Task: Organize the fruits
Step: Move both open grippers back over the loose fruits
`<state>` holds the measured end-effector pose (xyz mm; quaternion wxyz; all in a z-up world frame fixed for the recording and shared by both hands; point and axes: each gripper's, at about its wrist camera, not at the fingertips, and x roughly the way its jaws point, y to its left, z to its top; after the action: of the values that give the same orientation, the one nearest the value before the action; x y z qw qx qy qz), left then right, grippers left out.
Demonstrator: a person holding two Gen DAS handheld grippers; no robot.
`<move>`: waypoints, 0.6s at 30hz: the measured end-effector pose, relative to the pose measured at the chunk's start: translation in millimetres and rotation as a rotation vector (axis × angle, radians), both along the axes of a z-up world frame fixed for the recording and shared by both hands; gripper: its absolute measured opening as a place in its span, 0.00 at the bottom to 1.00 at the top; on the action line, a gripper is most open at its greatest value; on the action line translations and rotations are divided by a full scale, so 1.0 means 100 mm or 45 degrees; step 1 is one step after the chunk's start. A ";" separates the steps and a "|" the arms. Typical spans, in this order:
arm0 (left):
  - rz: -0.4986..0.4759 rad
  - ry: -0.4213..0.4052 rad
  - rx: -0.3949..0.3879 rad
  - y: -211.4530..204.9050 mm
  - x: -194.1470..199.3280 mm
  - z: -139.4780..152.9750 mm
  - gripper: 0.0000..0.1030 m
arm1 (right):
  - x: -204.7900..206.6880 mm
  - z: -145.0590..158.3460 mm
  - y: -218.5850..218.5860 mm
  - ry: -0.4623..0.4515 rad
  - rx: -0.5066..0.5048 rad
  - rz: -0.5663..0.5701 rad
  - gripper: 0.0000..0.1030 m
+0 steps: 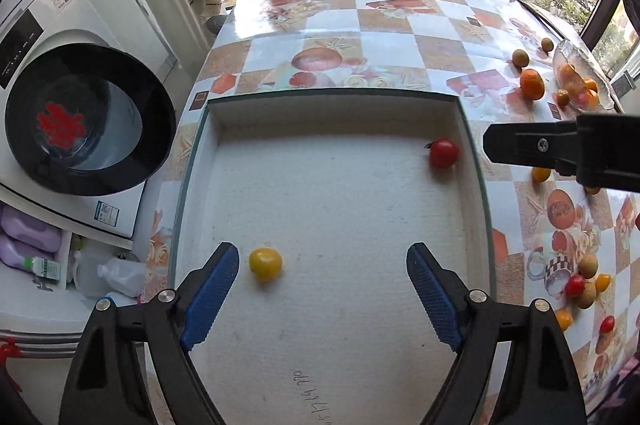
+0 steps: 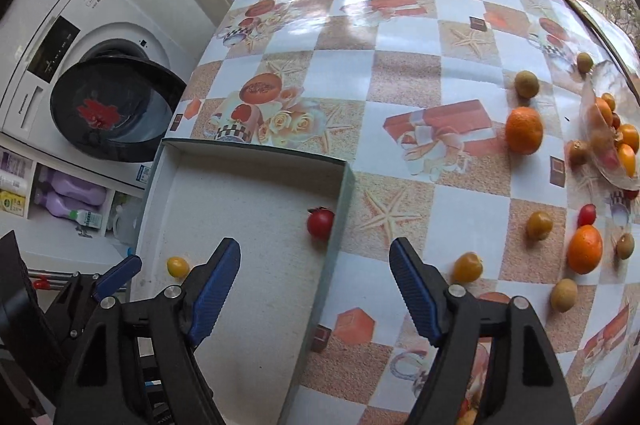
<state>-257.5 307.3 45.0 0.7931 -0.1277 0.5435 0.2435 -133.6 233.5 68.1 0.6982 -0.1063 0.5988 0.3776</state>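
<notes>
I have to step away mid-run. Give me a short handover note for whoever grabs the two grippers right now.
Left gripper: jaws open, empty, over the white box.
Right gripper: jaws open, empty, straddling the box's right wall.
Done: a yellow cherry tomato and a red cherry tomato lie in the box.
Left: the fruit loose on the tablecloth, including two oranges, brownish round fruits and more cherry tomatoes, plus those in the clear bag at the far right.

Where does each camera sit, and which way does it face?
Left wrist: on the left gripper, angled steeply down into the white tray; its open blue pads show.
Right wrist: on the right gripper, above the tray's right wall; open fingers show.
Shared: red tomato, yellow tomato.
</notes>
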 end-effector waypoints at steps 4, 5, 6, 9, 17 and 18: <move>-0.075 -0.016 0.001 -0.24 0.24 0.10 0.84 | 0.15 0.01 -0.45 0.004 -0.024 -0.099 0.78; -0.093 -0.020 -0.001 -0.30 0.30 0.12 0.84 | 0.18 0.01 -0.57 0.002 -0.031 -0.124 0.78; -0.111 -0.024 -0.002 -0.36 0.36 0.15 0.84 | 0.21 0.02 -0.69 -0.001 -0.038 -0.149 0.78; -0.164 -0.036 -0.010 -0.55 0.52 0.20 0.84 | 0.31 0.03 -1.08 -0.005 -0.061 -0.221 0.78; -0.255 -0.060 -0.029 -0.96 0.97 0.23 0.84 | 0.63 -0.04 -1.93 -0.018 -0.134 -0.409 0.78; -0.261 -0.062 -0.029 -1.00 1.03 0.22 0.84 | 0.67 -0.06 -2.01 -0.018 -0.143 -0.429 0.78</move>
<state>-154.6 206.9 66.7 0.8254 -0.0862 0.5370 0.1516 -66.5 32.6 62.2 0.7489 -0.0460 0.6233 0.2204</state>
